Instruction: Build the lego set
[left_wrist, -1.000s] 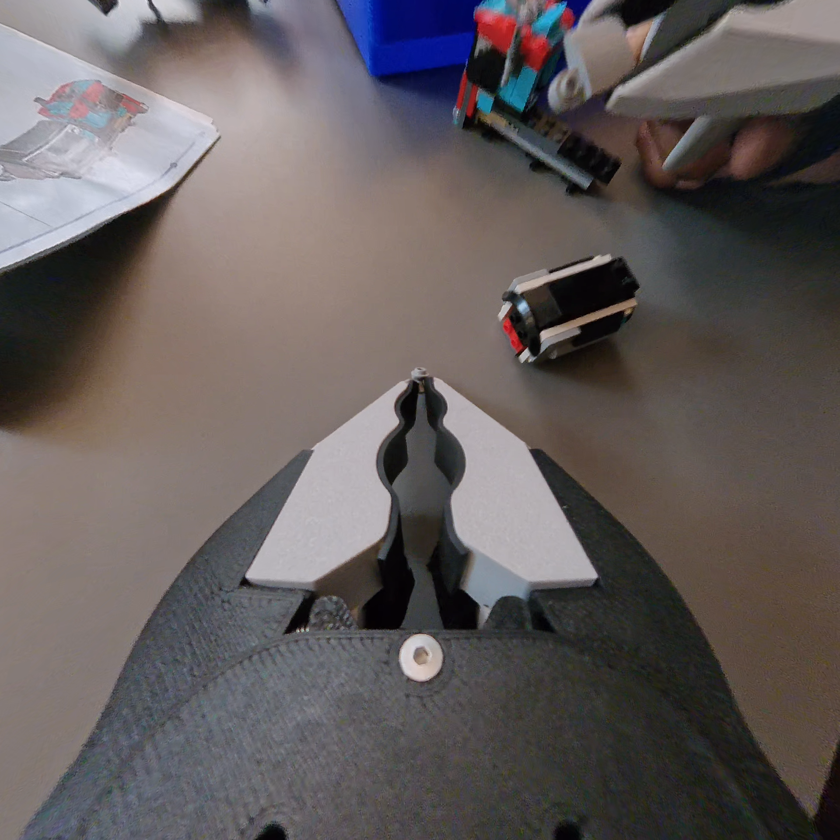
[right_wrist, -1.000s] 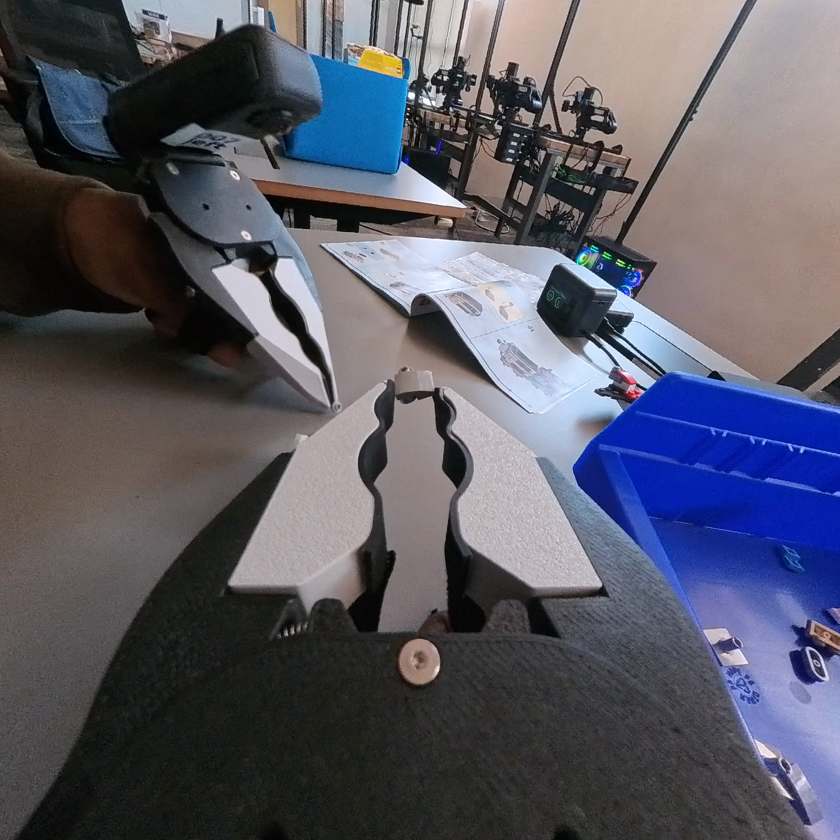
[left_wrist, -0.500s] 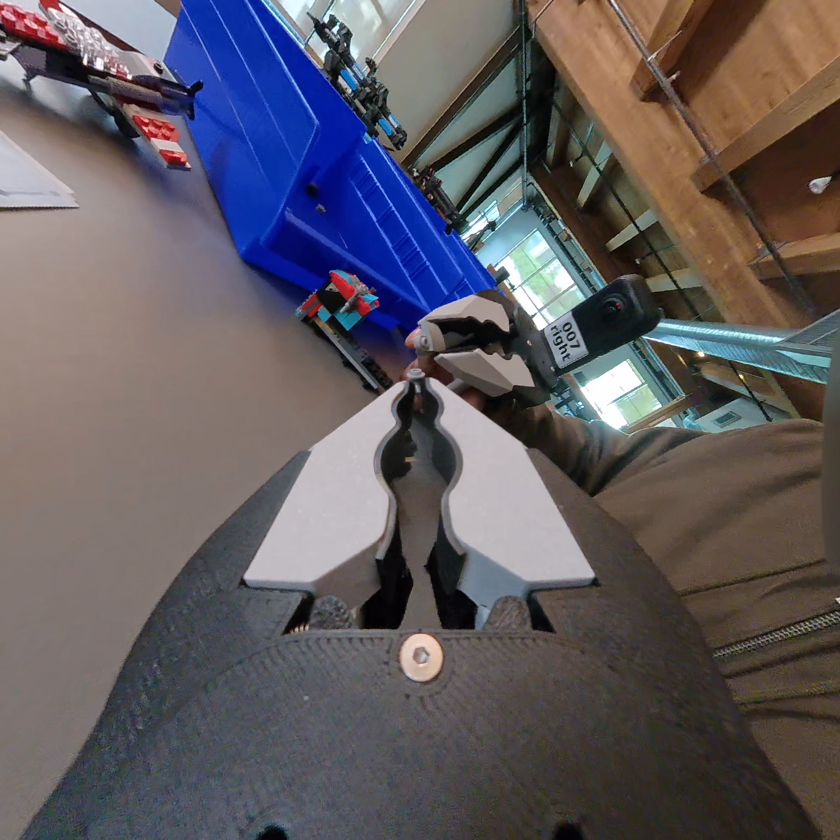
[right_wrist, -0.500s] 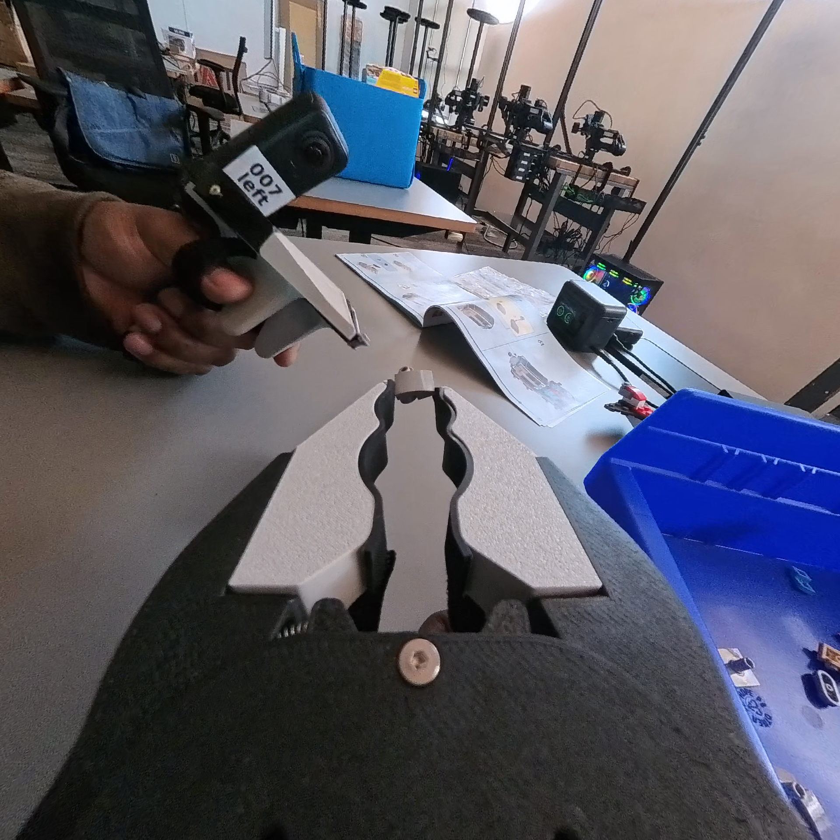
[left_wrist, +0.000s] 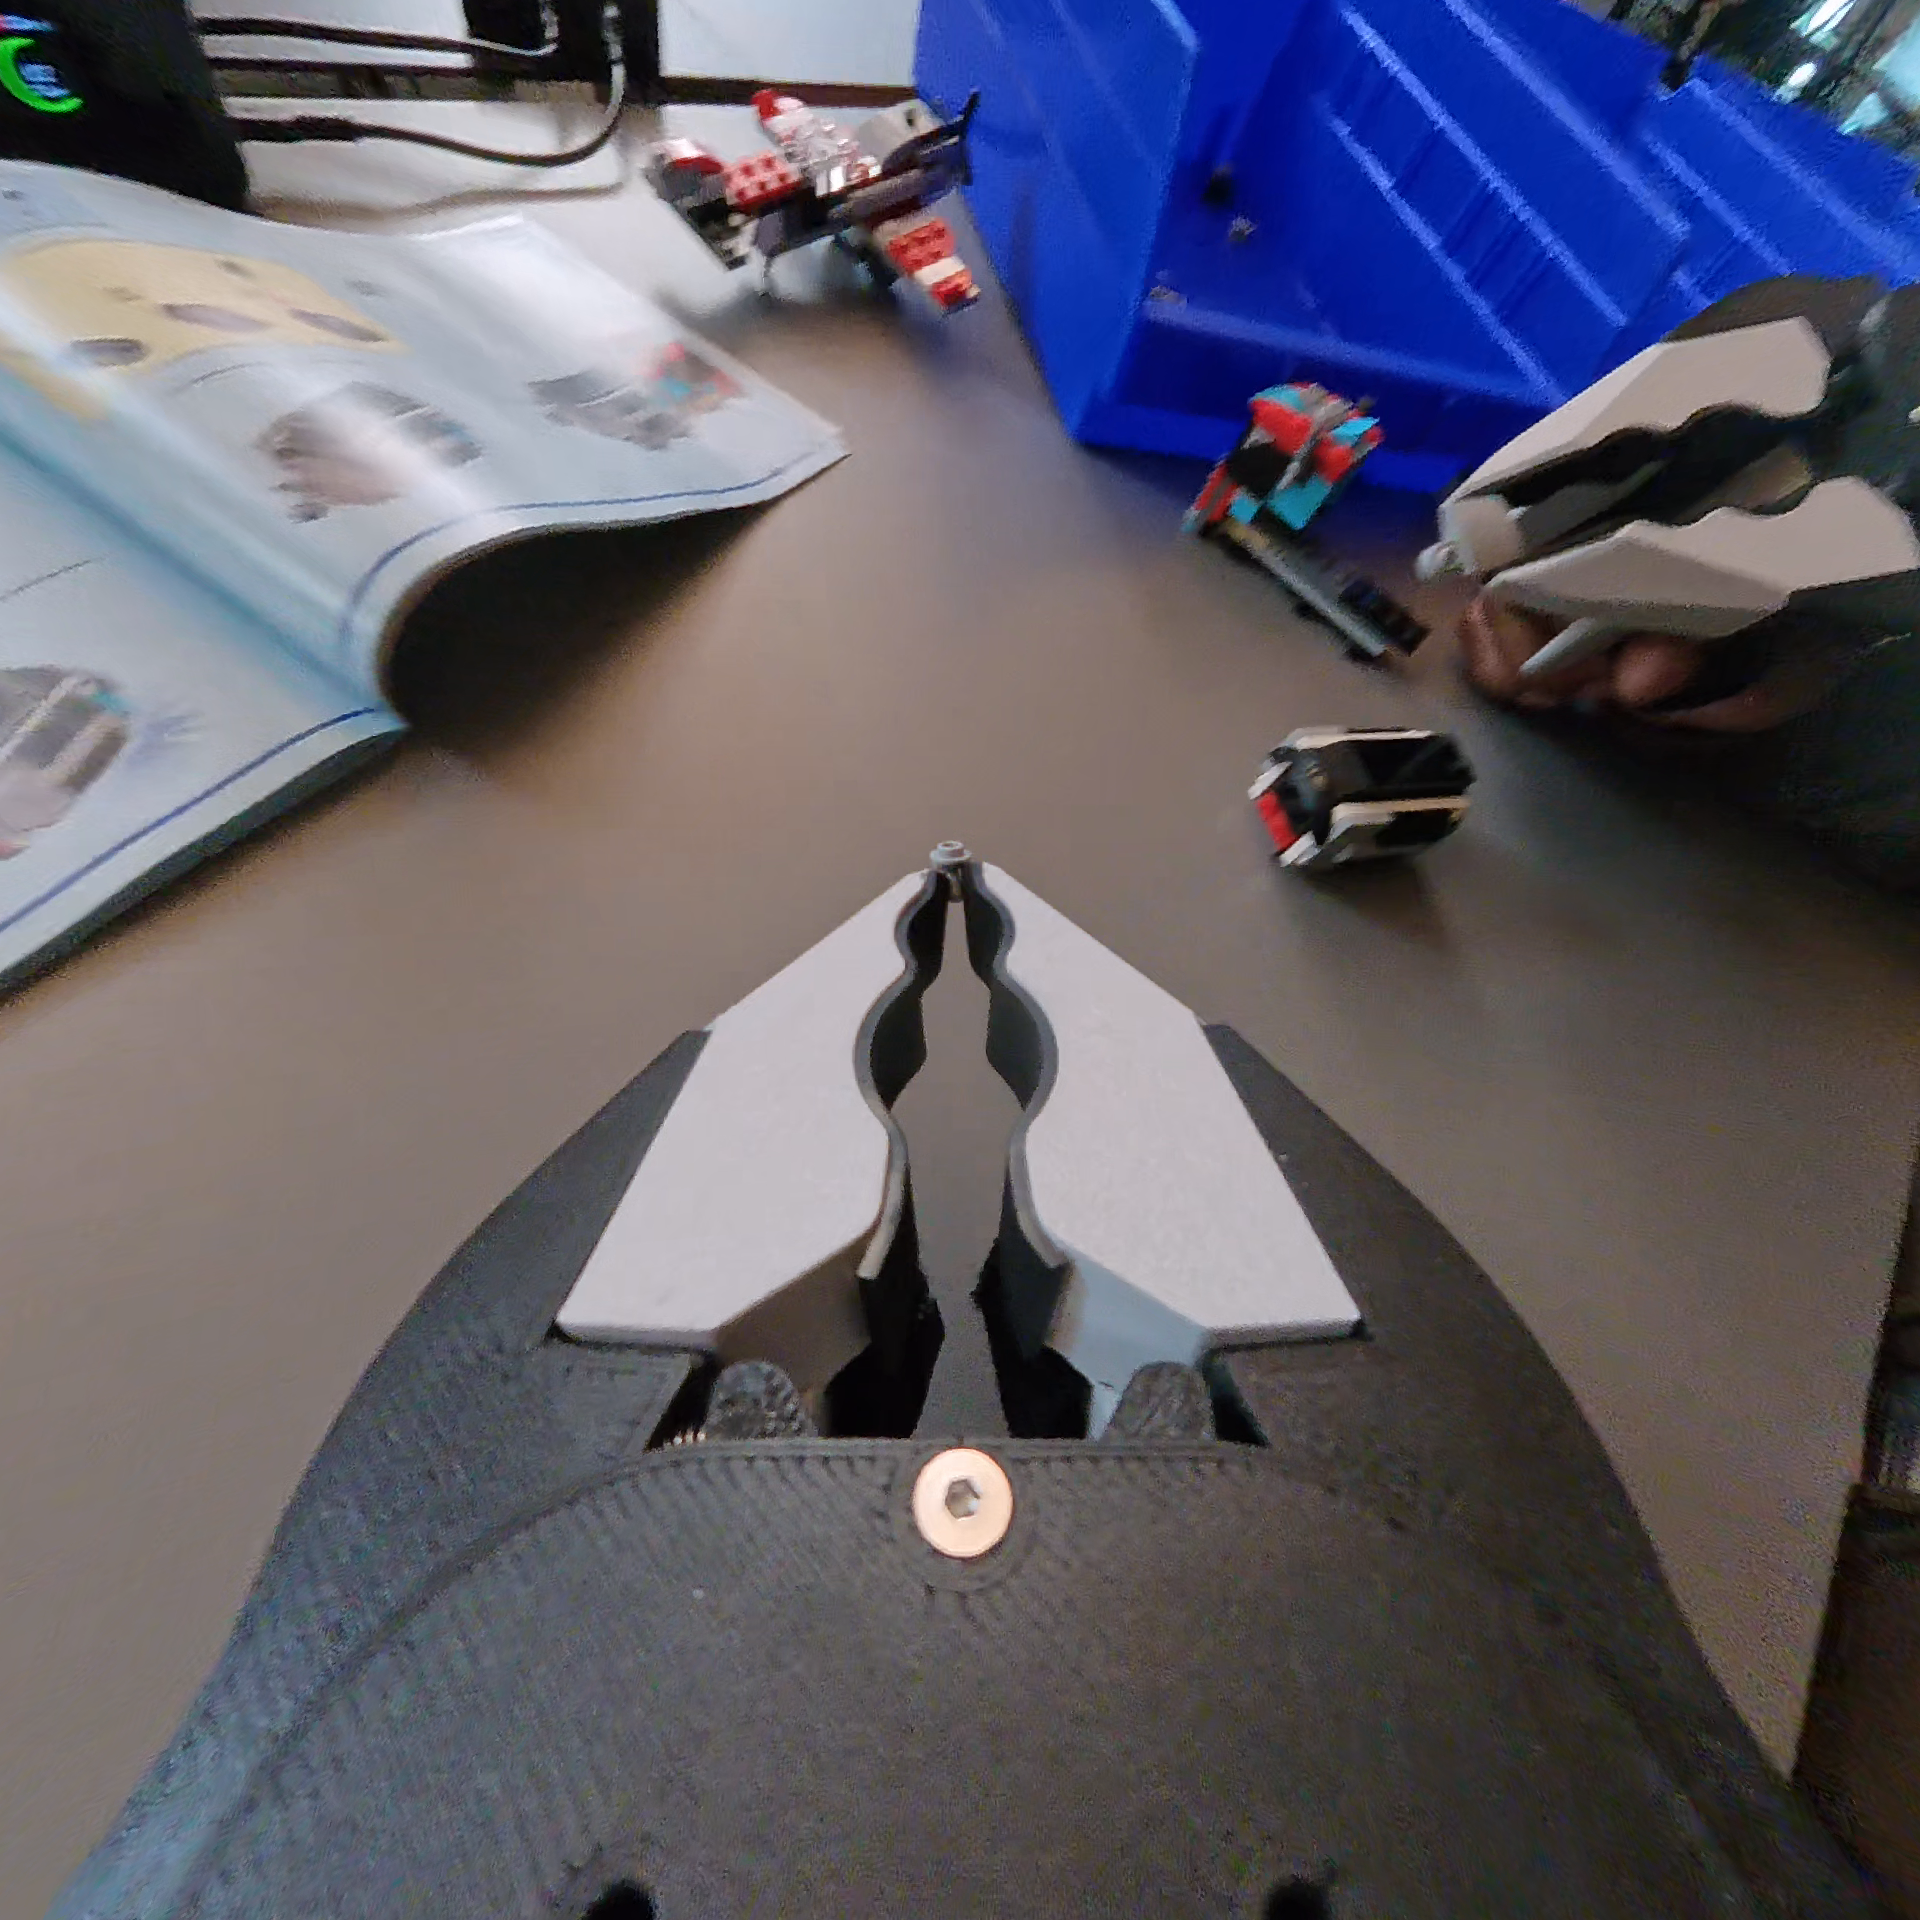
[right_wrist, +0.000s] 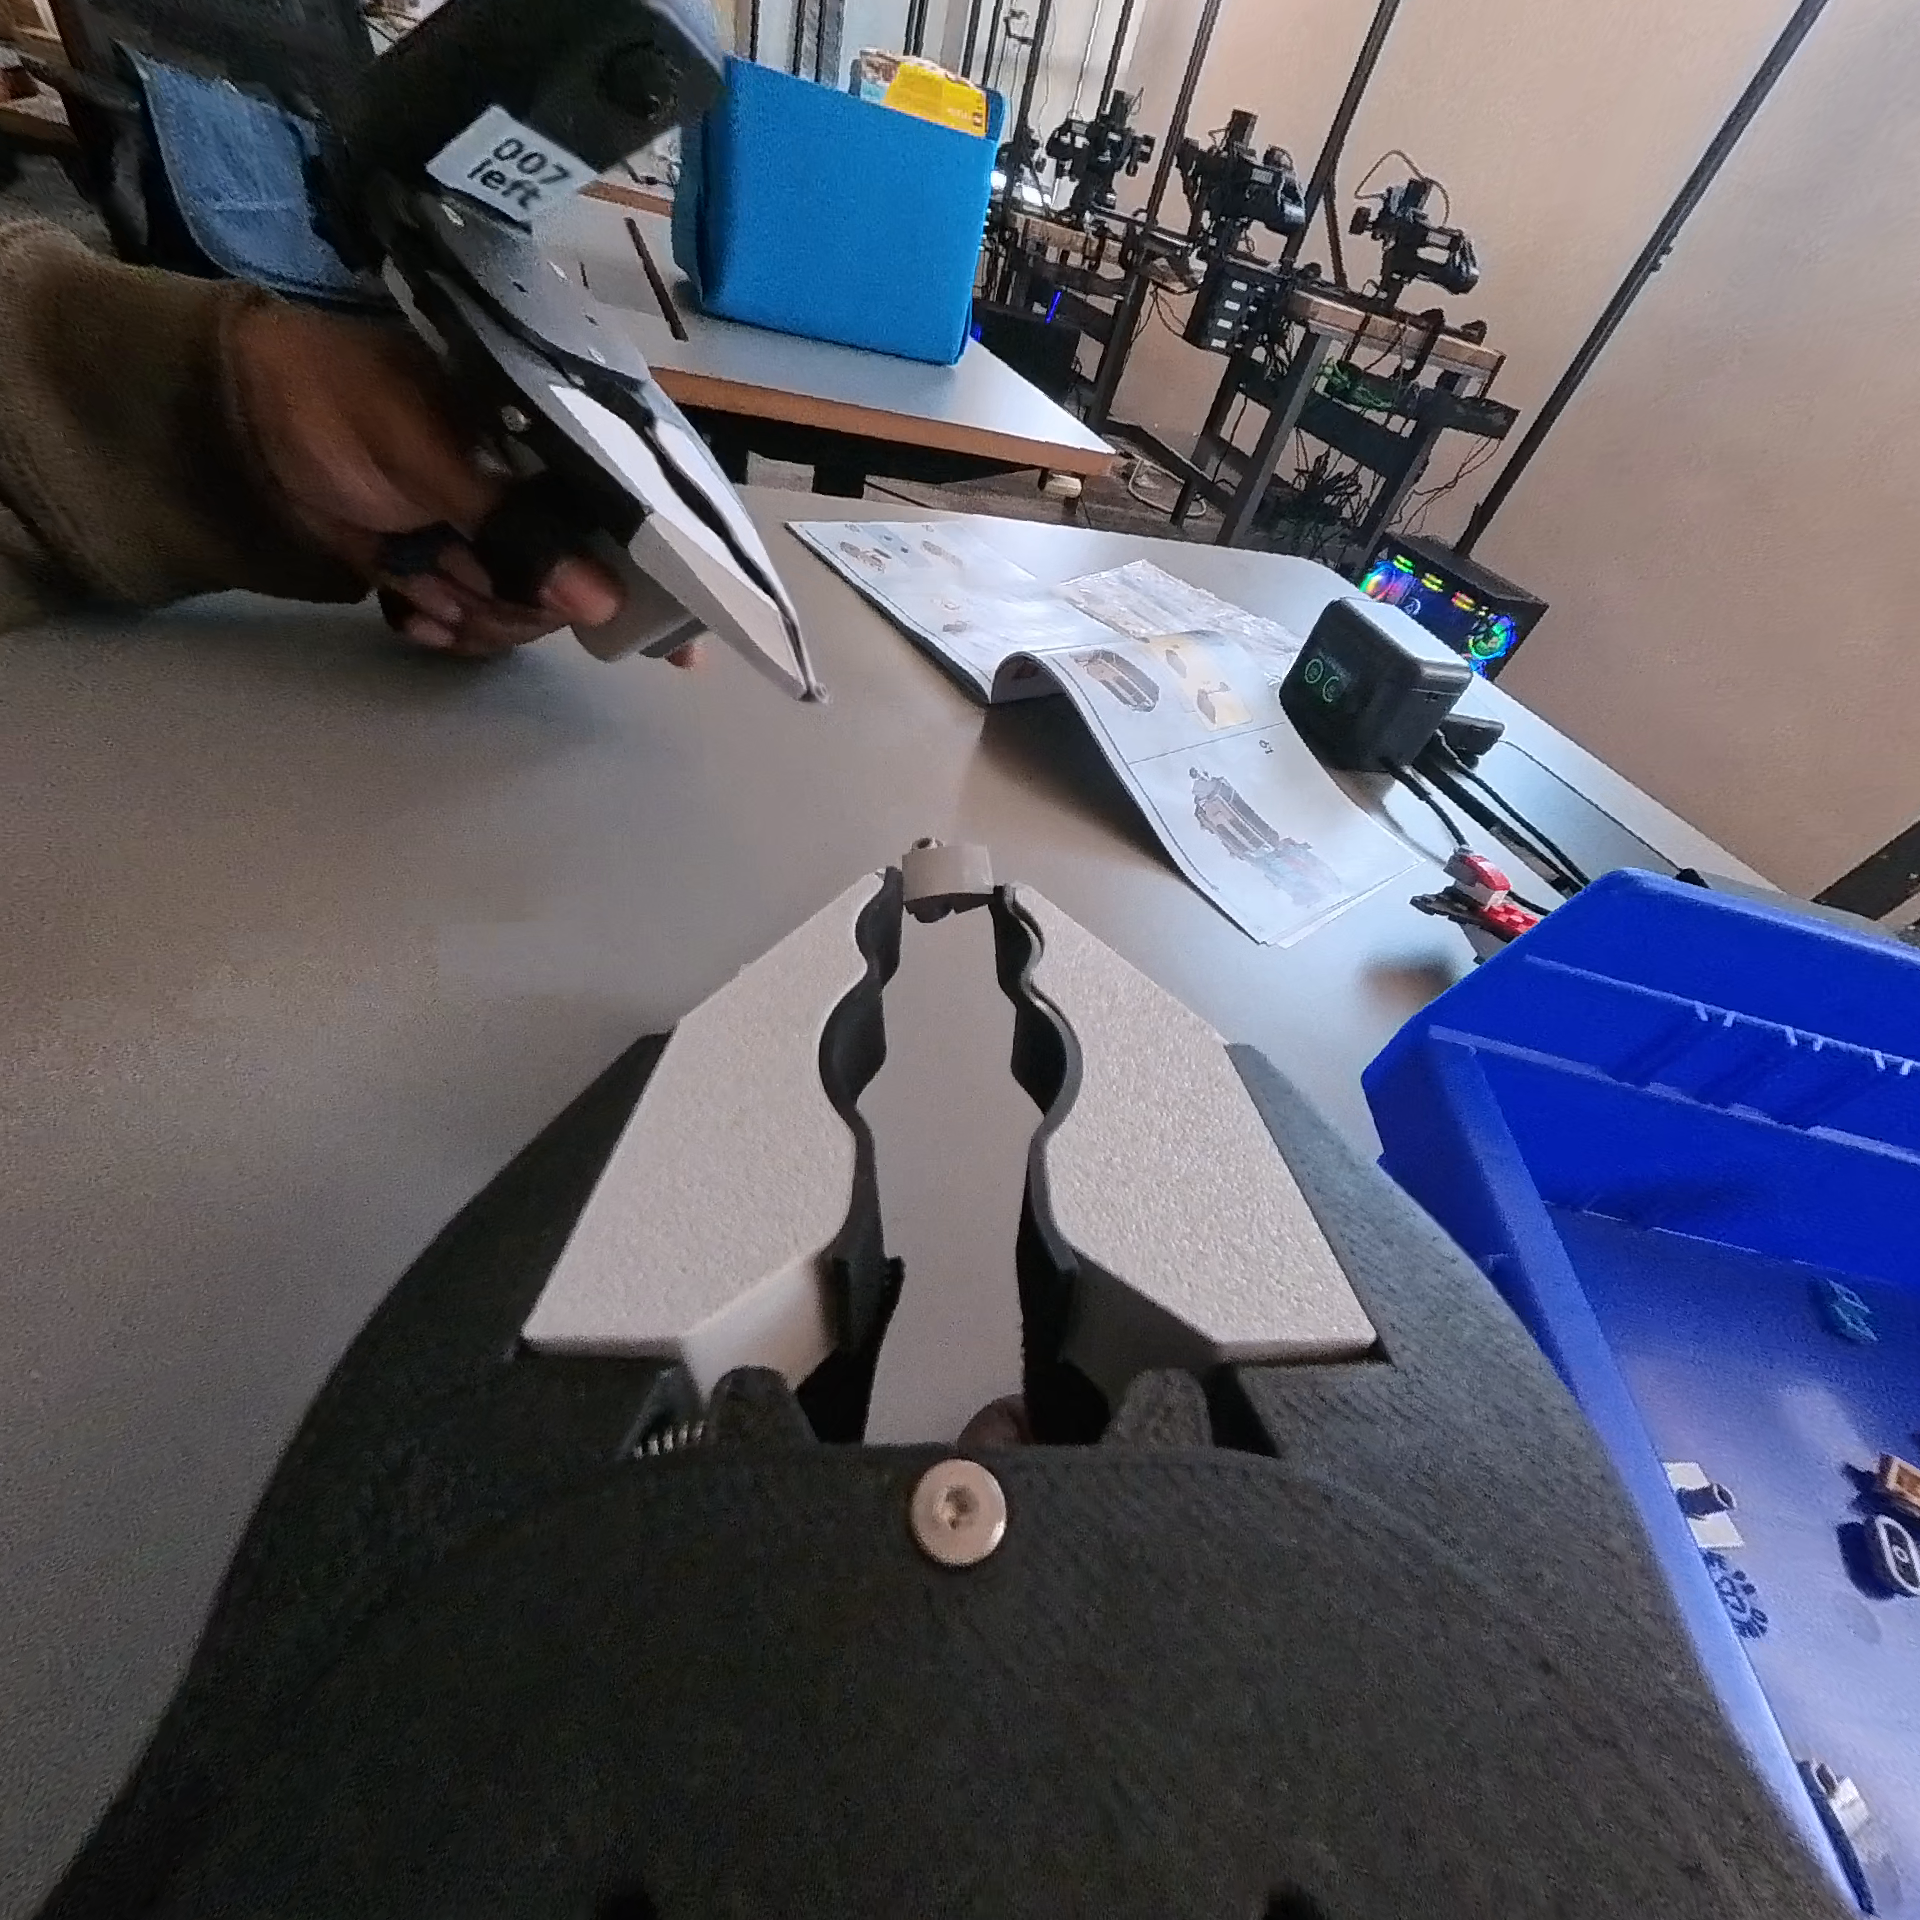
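Observation:
My left gripper (left_wrist: 953, 871) is shut on a tiny grey round stud piece (left_wrist: 951, 856) that sticks out past its tips, above the dark table (left_wrist: 623, 831). It also shows in the right wrist view (right_wrist: 805, 688), tips pointing down near the table. My right gripper (right_wrist: 943, 891) is shut on a small grey brick with a stud (right_wrist: 943, 871), held above the table. It shows in the left wrist view (left_wrist: 1455, 551) at the far right. A black, white and red brick sub-assembly (left_wrist: 1361, 795) lies on the table, right of my left gripper.
An open instruction booklet (left_wrist: 312, 416) lies at the left, also in the right wrist view (right_wrist: 1164, 707). A blue bin (left_wrist: 1351, 208) stands at the back right; its inside (right_wrist: 1714, 1299) holds loose small parts. A red-teal brick model (left_wrist: 1288, 488), another brick model (left_wrist: 831, 208) and a black power box (right_wrist: 1371, 681) stand nearby. Spacing between my two grippers at the tips: around 15 cm. The brick model (left_wrist: 831, 208) is about 25 cm from my right fingertips.
My left gripper swung up to face the right gripper, then back down over the table, still gripping the stud piece. The right gripper hardly moved and kept its brick.

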